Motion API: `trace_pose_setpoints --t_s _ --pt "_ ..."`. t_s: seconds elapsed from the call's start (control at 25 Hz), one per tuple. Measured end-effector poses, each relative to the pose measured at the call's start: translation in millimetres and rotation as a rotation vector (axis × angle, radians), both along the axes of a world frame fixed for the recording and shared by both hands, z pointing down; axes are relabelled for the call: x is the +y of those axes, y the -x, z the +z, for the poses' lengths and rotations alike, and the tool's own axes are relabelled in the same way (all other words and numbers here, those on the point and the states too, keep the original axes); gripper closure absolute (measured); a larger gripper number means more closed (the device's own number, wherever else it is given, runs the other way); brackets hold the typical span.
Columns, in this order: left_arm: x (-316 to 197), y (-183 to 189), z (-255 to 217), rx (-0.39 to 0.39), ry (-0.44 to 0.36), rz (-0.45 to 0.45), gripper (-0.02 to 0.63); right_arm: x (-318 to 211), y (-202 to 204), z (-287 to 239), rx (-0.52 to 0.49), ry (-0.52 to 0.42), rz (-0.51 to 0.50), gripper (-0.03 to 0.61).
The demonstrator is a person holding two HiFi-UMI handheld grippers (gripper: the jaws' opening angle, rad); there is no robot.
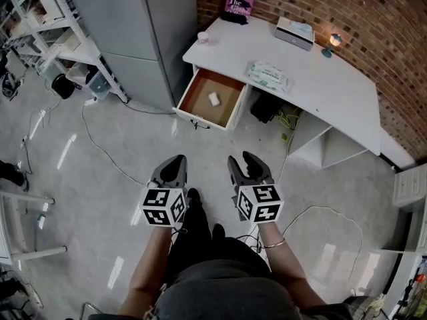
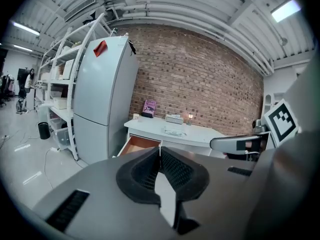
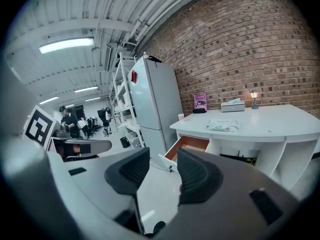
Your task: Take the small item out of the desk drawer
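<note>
The white desk [image 1: 333,85] has its drawer [image 1: 200,112] pulled out, showing a brown bottom. A small white item [image 1: 213,99] lies inside it. Both grippers hang over the floor well short of the drawer, pointing toward it. My left gripper [image 1: 177,162] is shut with nothing between its pads; in the left gripper view the left gripper [image 2: 159,151] shows its pads touching, and the drawer [image 2: 137,145] lies beyond. My right gripper [image 1: 243,160] is open and empty; the right gripper view shows the right gripper [image 3: 164,159] with a clear gap and the drawer [image 3: 187,144] ahead.
A tall grey fridge [image 1: 133,32] stands left of the desk, with shelving racks [image 1: 47,25] further left. On the desk are a wipes pack [image 1: 268,75], a tissue box [image 1: 294,33], a book [image 1: 239,2], a small lamp [image 1: 331,43] and a cup [image 1: 203,39]. Cables [image 1: 107,155] trail over the floor.
</note>
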State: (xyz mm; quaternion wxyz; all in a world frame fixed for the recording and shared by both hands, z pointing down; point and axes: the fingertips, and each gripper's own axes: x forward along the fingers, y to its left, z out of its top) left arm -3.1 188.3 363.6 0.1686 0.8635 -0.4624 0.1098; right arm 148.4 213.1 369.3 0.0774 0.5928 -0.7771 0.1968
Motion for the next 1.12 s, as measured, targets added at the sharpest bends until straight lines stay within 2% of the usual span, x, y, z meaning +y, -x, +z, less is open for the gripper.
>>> trace_pose_setpoints --t_s 0.56,1.12 --pt "-137 34 20 0.007 0.052 0.033 0.589 -133 25 20 0.049 0.069 0.050 0.403" --pt "-212 43 24 0.040 0.053 0.068 0.589 -198 35 28 0.091 0.087 0.095 0.397"
